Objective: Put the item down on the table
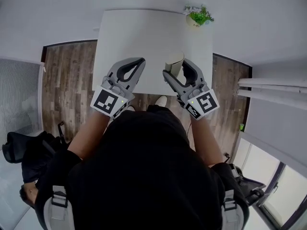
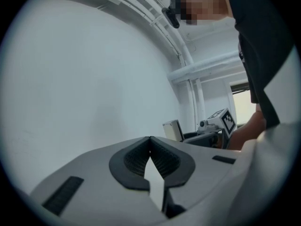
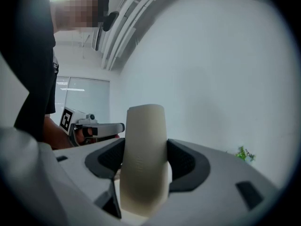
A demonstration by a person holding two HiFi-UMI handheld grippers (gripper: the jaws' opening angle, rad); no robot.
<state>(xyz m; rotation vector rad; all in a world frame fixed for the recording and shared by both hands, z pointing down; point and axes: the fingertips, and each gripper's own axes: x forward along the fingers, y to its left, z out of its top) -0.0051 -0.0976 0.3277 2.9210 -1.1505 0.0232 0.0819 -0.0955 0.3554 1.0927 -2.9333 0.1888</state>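
A cream, rounded oblong item stands upright between the jaws of my right gripper, which is shut on it above the near edge of the white table. In the right gripper view the item fills the gap between the dark pads. My left gripper hovers to the left at about the same height, shut with nothing in it. Its ribbed pads meet at the tip of the left gripper. From there the item shows off to the right.
A small potted plant stands at the table's far right corner, and it appears small in the right gripper view. Wooden floor lies on both sides of the table. A black chair sits at lower left; white pipes run at right.
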